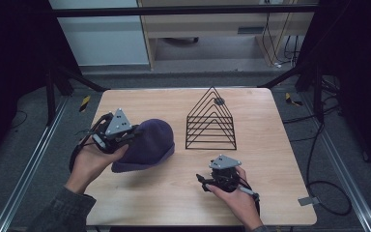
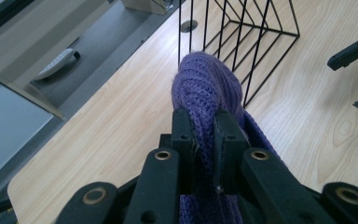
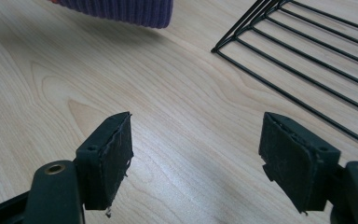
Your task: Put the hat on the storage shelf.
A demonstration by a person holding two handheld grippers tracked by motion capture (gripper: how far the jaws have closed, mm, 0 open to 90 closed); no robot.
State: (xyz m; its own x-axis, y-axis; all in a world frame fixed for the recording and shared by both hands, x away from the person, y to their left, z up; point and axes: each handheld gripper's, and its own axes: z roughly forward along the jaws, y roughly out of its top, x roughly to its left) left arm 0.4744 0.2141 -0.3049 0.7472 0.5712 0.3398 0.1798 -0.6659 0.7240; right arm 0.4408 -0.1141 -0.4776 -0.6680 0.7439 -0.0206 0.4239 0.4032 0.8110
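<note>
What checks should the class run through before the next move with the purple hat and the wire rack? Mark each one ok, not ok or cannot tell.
1. Left gripper clamped on the hat: ok, knit pinched between its jaws.
2. Right gripper free to help: ok, jaws wide apart, nothing between them.
3. Wire rack upright on the table: ok.
4. Hat clear of the rack: ok, it sits beside it.
5. Hat lifted fully off the table: cannot tell.
</note>
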